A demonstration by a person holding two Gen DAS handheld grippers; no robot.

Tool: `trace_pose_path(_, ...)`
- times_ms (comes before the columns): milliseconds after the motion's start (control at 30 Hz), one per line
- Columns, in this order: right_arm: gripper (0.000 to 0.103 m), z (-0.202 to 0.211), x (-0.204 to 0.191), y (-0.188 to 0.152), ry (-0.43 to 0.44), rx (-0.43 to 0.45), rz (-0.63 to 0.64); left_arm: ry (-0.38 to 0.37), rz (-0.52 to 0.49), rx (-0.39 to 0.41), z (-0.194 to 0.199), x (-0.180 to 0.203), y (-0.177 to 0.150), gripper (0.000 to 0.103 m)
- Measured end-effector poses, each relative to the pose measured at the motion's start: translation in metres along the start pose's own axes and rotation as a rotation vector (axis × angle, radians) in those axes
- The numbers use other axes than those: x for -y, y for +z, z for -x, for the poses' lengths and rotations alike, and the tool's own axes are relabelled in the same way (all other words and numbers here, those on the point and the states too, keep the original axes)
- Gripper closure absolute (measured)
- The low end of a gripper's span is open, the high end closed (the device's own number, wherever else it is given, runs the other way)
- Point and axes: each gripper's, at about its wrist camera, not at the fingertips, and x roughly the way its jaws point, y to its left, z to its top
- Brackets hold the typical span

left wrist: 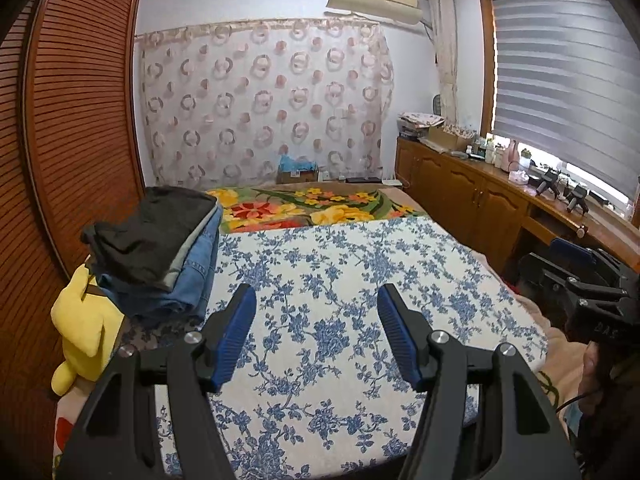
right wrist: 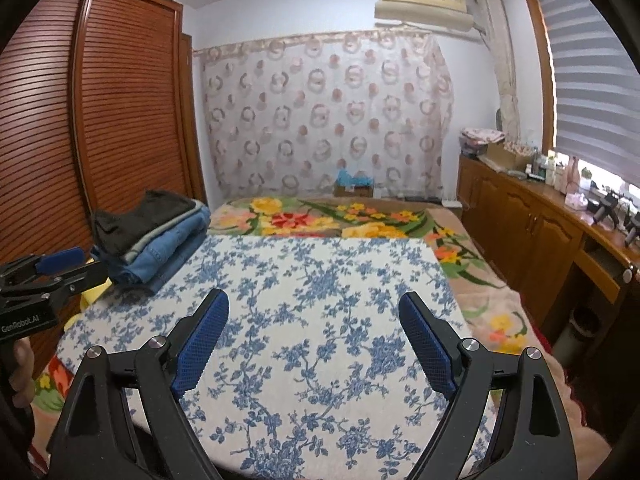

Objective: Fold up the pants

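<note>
Denim-and-black folded pants [left wrist: 160,252] (stacked)

light: soft daylight, bright overall | source: window blind [left wrist: 560,80] at right, glare blown out along its lower edge | shadows: faint, diffuse on the bed [right wrist: 320,300] | focus: sharp centre, slight softness outward | distortion: strong fisheye bending, dark vignette at corners
</note>
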Motion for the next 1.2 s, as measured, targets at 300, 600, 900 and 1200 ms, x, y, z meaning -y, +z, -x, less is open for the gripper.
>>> trace_pose_path(300,0.014,0.008,-0.002,0.008,-0.014,0.028,0.000,-0.003,-0.009,0.035,0.013,0.002,0.013,0.040)
trace_pose_path(600,0.014,0.011,0.002,0.008,-0.032,0.032,-0.008,0.001,0.003,0.034,0.014,-0.001,0.011,0.040)
trace_pose_path(900,0.014,0.011,0.004,0.008,-0.032,0.034,-0.008,0.001,0.004,0.035,0.014,-0.002,0.011,0.040)
trace_pose_path(1200,0.014,0.011,0.003,0.008,-0.031,0.034,-0.008,0.003,0.003,0.036,0.014,-0.002,0.011,0.040)
